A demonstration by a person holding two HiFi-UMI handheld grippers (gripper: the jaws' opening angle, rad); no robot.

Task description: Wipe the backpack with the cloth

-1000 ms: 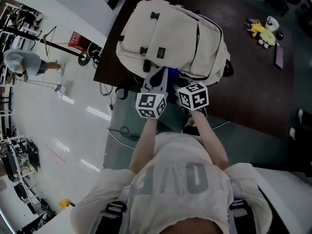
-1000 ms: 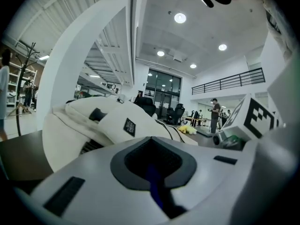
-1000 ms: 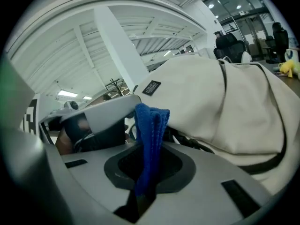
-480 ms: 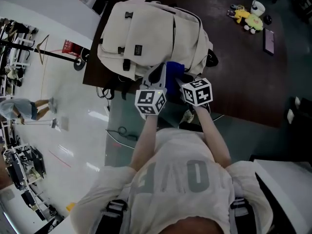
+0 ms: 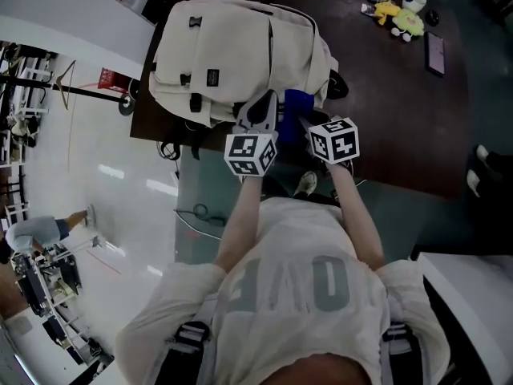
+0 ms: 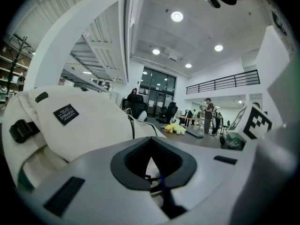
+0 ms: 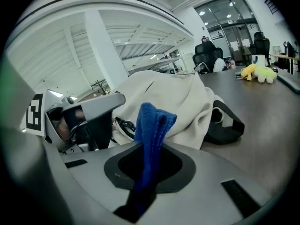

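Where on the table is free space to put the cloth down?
Bare table lies right of the backpack, below the yellow toy and dark flat device. Crowded at the backpack's near edge, around the left gripper and right gripper.

**Three views, one backpack**

Looks steeply down from the head onto backpack (image 5: 240,54) and table (image 5: 385,119). Sits low behind the jaws of left gripper (image 5: 264,103) and right gripper (image 5: 307,121), facing across the table, backpack and cloth (image 5: 295,101) close ahead. Shares backpack and yellow toy (image 5: 393,18) everywhere.
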